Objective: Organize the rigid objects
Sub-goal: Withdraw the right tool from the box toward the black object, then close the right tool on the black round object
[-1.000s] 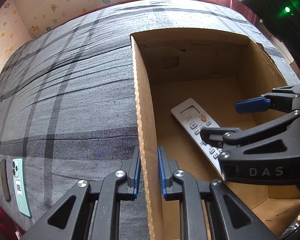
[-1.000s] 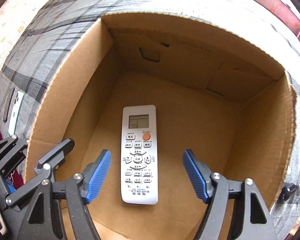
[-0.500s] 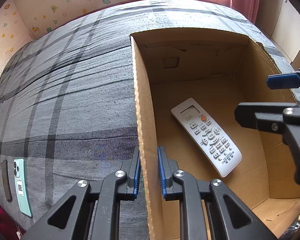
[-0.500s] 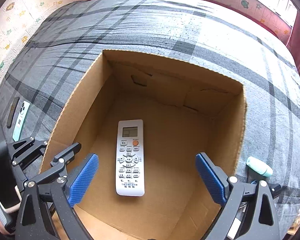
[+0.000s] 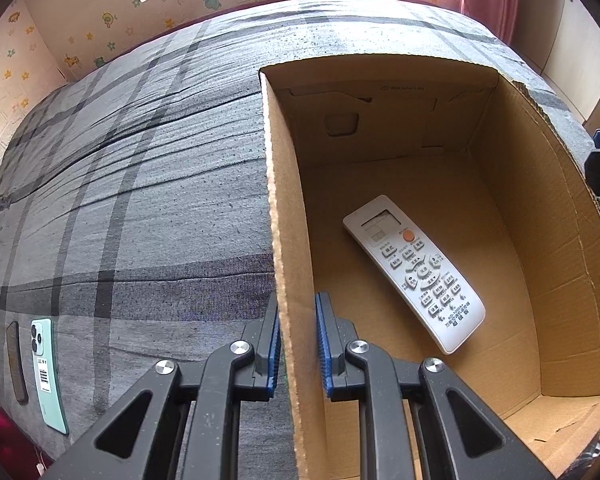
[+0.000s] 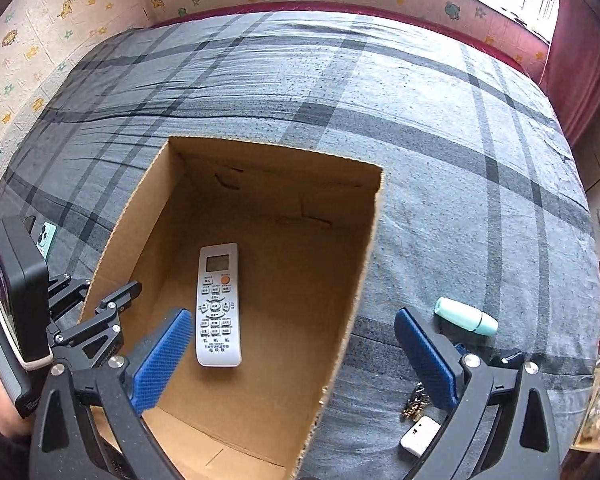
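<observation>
An open cardboard box sits on a grey plaid bed. A white remote lies flat on its floor. My left gripper is shut on the box's left wall, one pad on each side. My right gripper is open and empty, raised above the box's near right part. A mint tube, a key bunch and a small white fob lie on the bed right of the box. A mint phone and a dark slim object lie at the far left.
The bed cover stretches wide behind and left of the box. A wall with cartoon stickers runs along the far side. A red curtain hangs at the right.
My right gripper has risen and pulled back out of the box, leaving the remote on the box floor. My left gripper has stayed clamped on the wall.
</observation>
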